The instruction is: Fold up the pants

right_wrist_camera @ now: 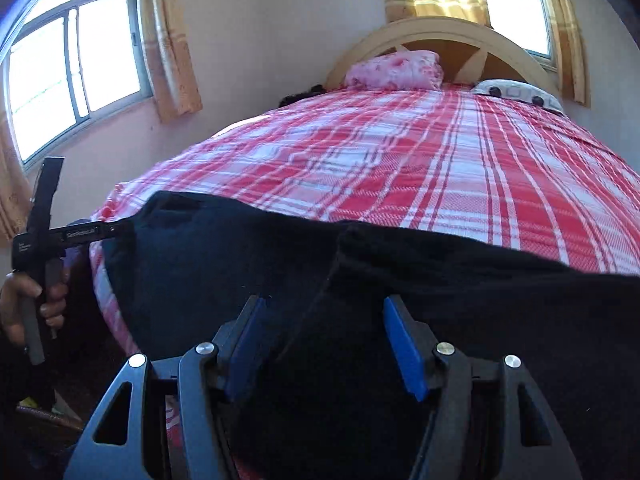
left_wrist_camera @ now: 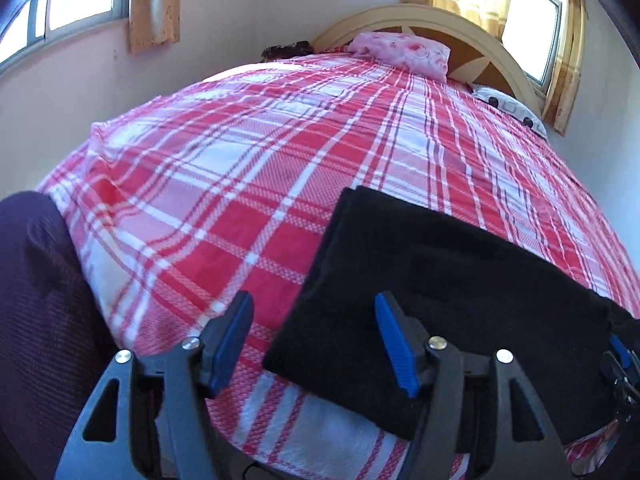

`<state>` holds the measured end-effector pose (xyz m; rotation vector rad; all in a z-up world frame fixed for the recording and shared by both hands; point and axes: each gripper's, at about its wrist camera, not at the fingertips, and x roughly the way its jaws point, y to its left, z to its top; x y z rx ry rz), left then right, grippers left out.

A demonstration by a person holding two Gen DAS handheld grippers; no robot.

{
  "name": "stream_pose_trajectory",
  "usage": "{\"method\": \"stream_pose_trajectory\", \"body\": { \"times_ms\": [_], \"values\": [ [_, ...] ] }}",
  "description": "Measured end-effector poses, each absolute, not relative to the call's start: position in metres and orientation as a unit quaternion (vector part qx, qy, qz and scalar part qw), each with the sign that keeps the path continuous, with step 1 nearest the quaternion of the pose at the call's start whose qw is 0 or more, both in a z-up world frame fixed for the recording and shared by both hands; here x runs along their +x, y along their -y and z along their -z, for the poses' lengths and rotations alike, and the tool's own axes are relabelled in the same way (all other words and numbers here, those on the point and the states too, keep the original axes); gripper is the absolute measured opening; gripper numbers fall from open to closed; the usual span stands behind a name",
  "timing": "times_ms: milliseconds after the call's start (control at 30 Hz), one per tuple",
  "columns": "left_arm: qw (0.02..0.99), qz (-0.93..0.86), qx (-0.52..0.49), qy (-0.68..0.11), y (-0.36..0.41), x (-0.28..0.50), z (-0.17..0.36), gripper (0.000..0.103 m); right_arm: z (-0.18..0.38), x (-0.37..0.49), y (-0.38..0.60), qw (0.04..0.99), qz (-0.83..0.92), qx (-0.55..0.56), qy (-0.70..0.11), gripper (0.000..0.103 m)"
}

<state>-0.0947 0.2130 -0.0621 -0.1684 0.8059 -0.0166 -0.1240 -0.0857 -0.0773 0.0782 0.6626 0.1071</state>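
Black pants [left_wrist_camera: 440,280] lie folded flat on the red plaid bed cover [left_wrist_camera: 240,168], near the bed's front edge. My left gripper [left_wrist_camera: 314,346] hovers open over the pants' left corner; its right finger is above the cloth and its left finger is above bare cover. In the right wrist view the pants [right_wrist_camera: 460,300] fill the foreground. A raised fold runs down between the pads of my right gripper [right_wrist_camera: 326,350], which stand apart and do not press on it. A hand [right_wrist_camera: 24,300] holds the left gripper at the pants' left end.
A pink floral pillow [right_wrist_camera: 394,70] and a white patterned pillow [right_wrist_camera: 516,94] lie against the cream headboard [right_wrist_camera: 440,28]. Curtained windows [right_wrist_camera: 72,72] flank the bed, with a wall close on the left. Dark purple clothing [left_wrist_camera: 36,300] is at the left edge.
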Motion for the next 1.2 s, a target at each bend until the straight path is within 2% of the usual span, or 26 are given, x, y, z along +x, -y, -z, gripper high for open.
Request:
{"method": "stream_pose_trajectory", "body": {
  "times_ms": [133,333,533,667,767,867,1033,1200],
  "values": [
    [0.907,0.041,-0.121,-0.402,-0.216,-0.092,0.062,0.065,0.072,-0.126,0.082,0.941,-0.047,0.043,-0.331,0.063],
    [0.907,0.052,-0.124,-0.399,-0.215,-0.097,0.066,0.063,0.044,-0.136,0.063,0.944,-0.119,0.063,-0.300,0.063],
    [0.904,0.058,-0.143,-0.400,-0.216,-0.095,0.065,0.050,0.052,-0.114,-0.013,0.917,-0.235,0.029,-0.321,0.063],
    [0.898,0.071,-0.165,-0.400,-0.221,-0.098,0.065,0.036,0.059,-0.106,-0.054,0.893,-0.297,0.034,-0.336,0.063],
    [0.902,0.068,-0.158,-0.397,-0.217,-0.101,0.060,0.032,0.059,-0.113,-0.062,0.893,-0.302,0.025,-0.334,0.063],
    [0.915,0.064,-0.134,-0.374,-0.208,-0.106,0.048,0.030,0.054,-0.117,-0.049,0.905,-0.276,0.035,-0.322,0.063],
    [0.909,0.074,-0.176,-0.372,-0.217,-0.101,0.046,0.030,0.047,-0.096,-0.016,0.912,-0.240,0.117,-0.311,0.063],
    [0.902,0.068,-0.179,-0.388,-0.219,-0.097,0.053,0.030,0.073,-0.065,-0.029,0.880,-0.257,0.142,-0.373,0.063]
  ]
}}
